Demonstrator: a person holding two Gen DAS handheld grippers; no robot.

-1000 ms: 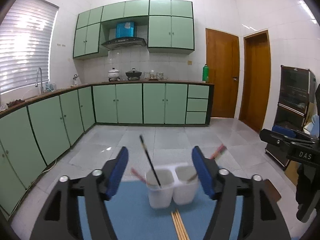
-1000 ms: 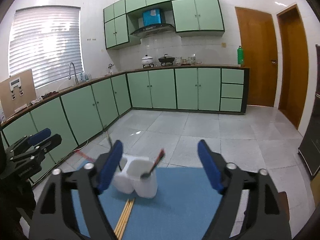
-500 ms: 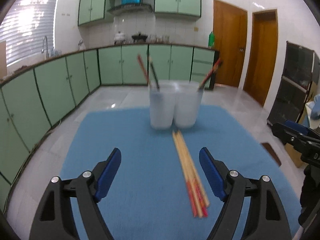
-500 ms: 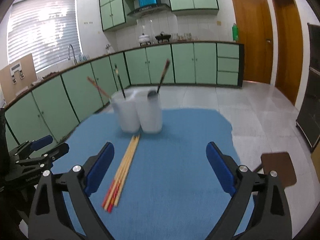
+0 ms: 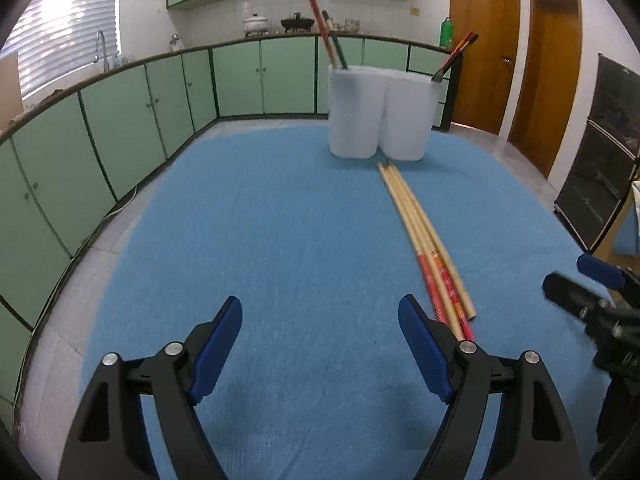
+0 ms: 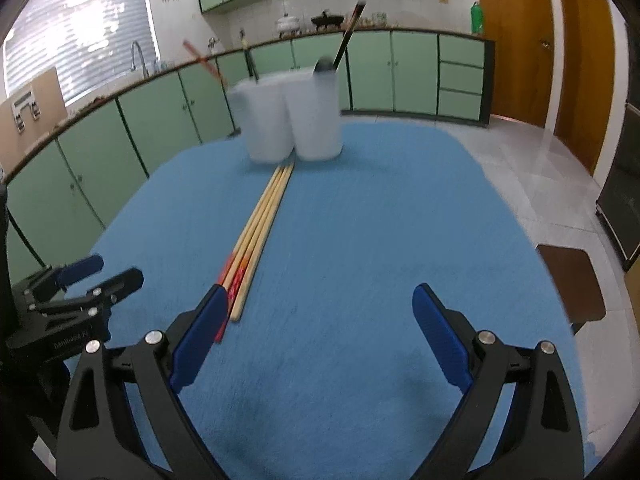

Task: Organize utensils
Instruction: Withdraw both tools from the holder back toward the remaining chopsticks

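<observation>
A white two-compartment utensil holder [image 5: 378, 114] stands at the far side of a blue mat [image 5: 280, 248], with chopsticks in its left cup and a dark utensil in its right. It also shows in the right wrist view [image 6: 292, 120]. A bundle of wooden chopsticks with red ends [image 5: 424, 236] lies flat on the mat in front of it, also seen in the right wrist view [image 6: 256, 236]. My left gripper [image 5: 320, 320] is open and empty, just left of the chopsticks' red ends. My right gripper [image 6: 320, 312] is open and empty, just right of them.
Green kitchen cabinets [image 5: 120, 112] run along the left and back. Wooden doors [image 5: 484, 48] stand at the back right. A dark cabinet [image 5: 600, 148] is at the right. A brown stool [image 6: 572, 284] sits beside the mat's right edge.
Both grippers have pulled back from the holder and come down low over the mat. The chopstick bundle has come fully into view between them. Both stay open.
</observation>
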